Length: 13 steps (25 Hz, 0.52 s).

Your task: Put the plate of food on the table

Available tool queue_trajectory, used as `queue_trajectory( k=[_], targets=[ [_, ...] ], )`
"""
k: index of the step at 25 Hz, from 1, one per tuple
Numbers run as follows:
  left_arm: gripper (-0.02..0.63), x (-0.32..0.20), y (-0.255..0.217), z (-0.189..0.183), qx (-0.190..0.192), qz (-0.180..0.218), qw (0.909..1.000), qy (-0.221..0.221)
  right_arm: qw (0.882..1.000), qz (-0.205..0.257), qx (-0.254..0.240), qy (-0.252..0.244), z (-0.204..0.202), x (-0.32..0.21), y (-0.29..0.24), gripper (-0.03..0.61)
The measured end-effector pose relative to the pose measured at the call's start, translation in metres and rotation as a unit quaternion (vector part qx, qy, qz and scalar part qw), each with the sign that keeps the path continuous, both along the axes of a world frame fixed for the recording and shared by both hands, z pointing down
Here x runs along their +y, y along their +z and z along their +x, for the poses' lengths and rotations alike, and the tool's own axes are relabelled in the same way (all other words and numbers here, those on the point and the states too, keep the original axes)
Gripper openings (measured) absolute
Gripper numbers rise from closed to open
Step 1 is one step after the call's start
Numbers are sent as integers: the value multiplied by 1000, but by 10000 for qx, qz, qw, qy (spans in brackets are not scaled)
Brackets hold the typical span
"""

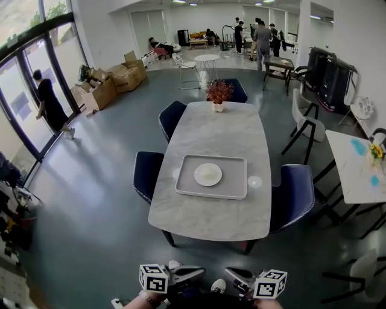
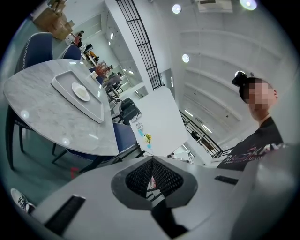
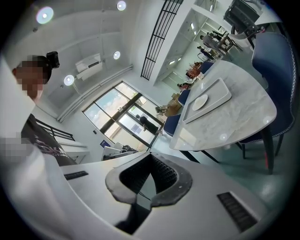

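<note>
Grey-green floor (image 1: pixel 90 199), blue chairs (image 1: pixel 294 194), glass doors (image 1: pixel 18 102), ceiling spotlights (image 2: pixel 176 8)

Table (image 1: pixel 205 139) ahead of the jaws, tray (image 1: pixel 184 181) on its near half, plate (image 1: pixel 207 174) in tray, plant (image 1: pixel 218 93) at far end, chairs (image 1: pixel 148 175) flanking.

Grey-veined marble table (image 1: pixel 211 130); pale grey tray (image 1: pixel 239 188); white plate (image 1: pixel 207 174); navy chairs (image 1: pixel 294 196); teal-grey floor (image 1: pixel 96 199).
</note>
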<state>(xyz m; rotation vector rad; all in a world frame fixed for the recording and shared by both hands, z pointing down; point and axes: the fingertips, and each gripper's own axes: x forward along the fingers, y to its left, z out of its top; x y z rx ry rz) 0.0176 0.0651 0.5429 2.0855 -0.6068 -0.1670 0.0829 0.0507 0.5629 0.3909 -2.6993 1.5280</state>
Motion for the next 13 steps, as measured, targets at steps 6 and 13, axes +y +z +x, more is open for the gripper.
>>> queue_trajectory(
  k=[6, 13],
  targets=[
    [8, 0, 1, 0, 83, 14, 10000, 40, 9997, 153, 156, 119, 6, -3, -3, 9],
    [8, -2, 1, -1, 184, -16, 9998, -10, 9999, 42, 45, 106, 6, 1, 4, 9]
  ],
)
